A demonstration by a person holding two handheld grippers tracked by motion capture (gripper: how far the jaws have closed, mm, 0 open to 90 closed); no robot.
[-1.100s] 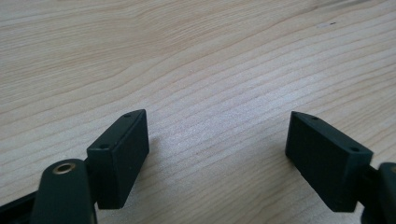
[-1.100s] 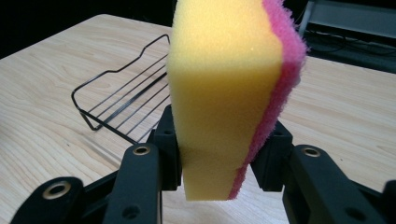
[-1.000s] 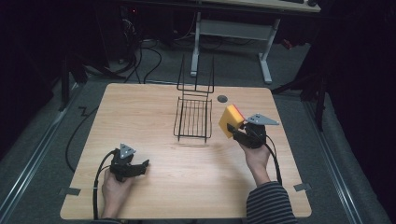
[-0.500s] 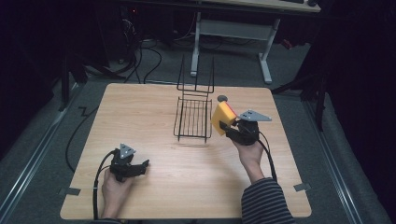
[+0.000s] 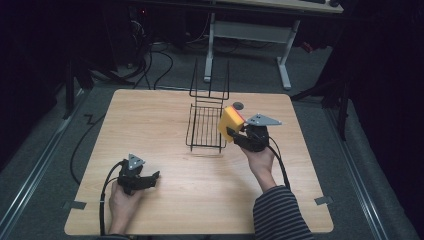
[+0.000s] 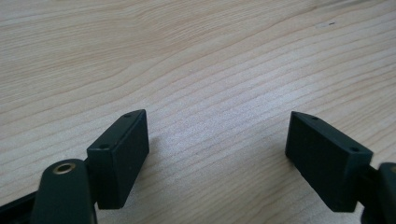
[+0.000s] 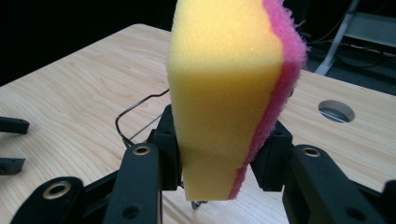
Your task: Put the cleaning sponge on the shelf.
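Item: sponge (image 5: 230, 123), yellow foam with a pink scouring layer on one face; it is pinched at its lower end between the two black jaws of the right tool (image 5: 235, 134), the greater part of the block standing clear beyond the jaw tips. In the right gripper view the sponge (image 7: 229, 93) is seen edge-on, rising upright from the right tool (image 7: 219, 161); the long axis runs along the jaws and away from the hand; the yellow foam is met by one jaw and the pink layer by the other. In the high view the sponge is tilted, its free end pointing up and toward the far edge of the counter (image 5: 165, 200).

Landmark: wire rack (image 5: 206, 126), black, standing at the middle of the counter toward its far side. The sponge is held just beside the rack's right rim, raised off the counter; whether rim and sponge touch cannot be told. A round hole (image 5: 238, 105) in the counter lies just beyond the sponge, to the right of the rack.

Left tool (image 5: 142, 181): resting well apart from the rack, toward the near left corner of the counter; in the left gripper view its jaws (image 6: 217, 154) are spread wide over bare wood, nothing between them.
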